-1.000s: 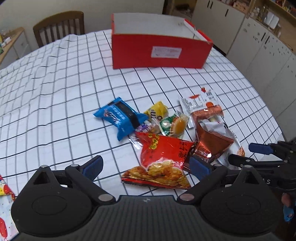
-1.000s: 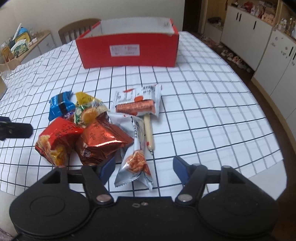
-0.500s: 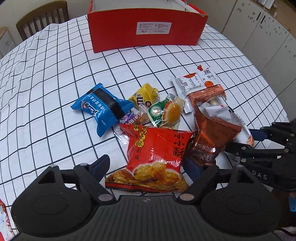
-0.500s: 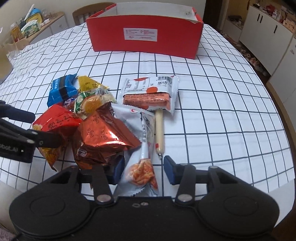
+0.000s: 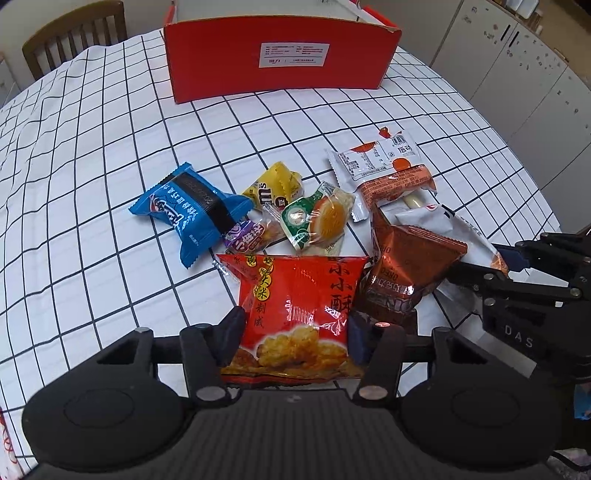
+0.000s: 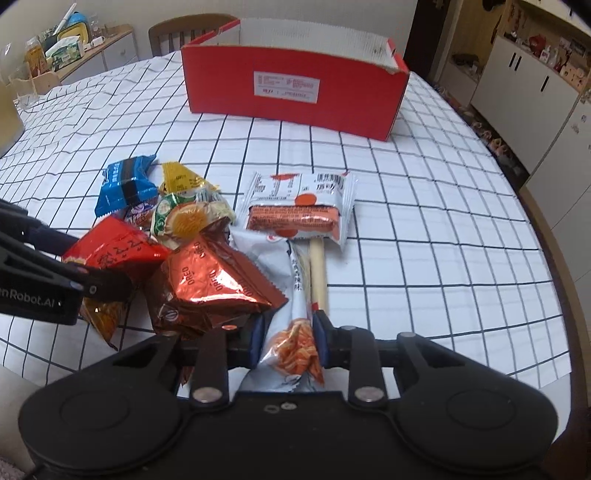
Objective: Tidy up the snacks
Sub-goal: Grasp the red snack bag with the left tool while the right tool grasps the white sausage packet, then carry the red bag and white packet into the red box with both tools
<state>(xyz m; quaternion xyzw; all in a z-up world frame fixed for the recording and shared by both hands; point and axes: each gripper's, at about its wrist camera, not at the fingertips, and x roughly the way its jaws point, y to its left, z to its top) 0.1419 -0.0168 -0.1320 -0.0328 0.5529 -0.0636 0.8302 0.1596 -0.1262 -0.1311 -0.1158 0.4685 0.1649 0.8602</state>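
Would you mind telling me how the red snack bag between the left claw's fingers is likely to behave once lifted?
The red snack bag looks puffed with air, so probably light and squashy. Its glossy film may slip as the left claw closes on it. The chips pictured suggest contents that crush easily.

Eight snack packets, one red box, one chair

You see bright, even indoor light. Glare streaks on foil packets. Soft shadows under your gripper bodies. Strong fisheye bending of tablecloth grid lines toward edges. Centre sharp; corners dim, slightly soft.
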